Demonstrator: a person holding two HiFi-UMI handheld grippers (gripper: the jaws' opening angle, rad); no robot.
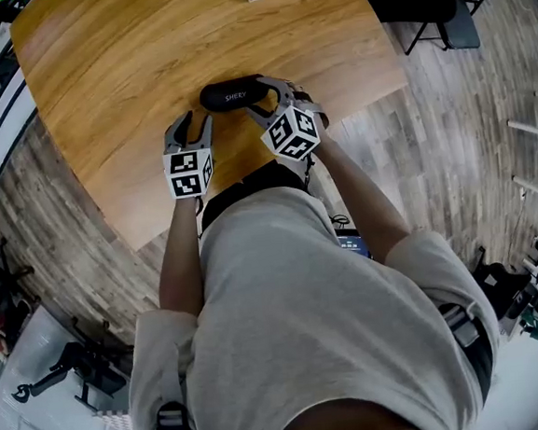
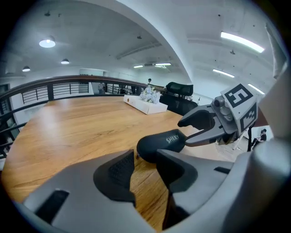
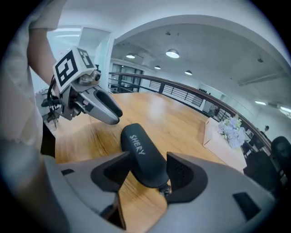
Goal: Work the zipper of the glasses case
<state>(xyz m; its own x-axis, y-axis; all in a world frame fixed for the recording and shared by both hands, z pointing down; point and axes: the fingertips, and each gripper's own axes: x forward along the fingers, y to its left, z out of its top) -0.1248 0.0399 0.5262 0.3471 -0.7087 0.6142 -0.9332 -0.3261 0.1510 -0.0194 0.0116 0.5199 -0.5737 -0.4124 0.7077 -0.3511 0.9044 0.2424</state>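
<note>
A black glasses case printed with white letters lies on the round wooden table, close to the person. My right gripper is shut on its near end, pads on both sides, and the small zipper pull hangs just below the jaws. In the head view this right gripper comes in from the right. My left gripper is open just short of the case's other end, with bare wood between its fingers. In the head view the left gripper sits just below the case's left end.
A white box with pale flowers stands at the table's far side. The table's near edge runs right in front of the person's body. A black chair stands on the plank floor to the right. A dark railing runs behind the table.
</note>
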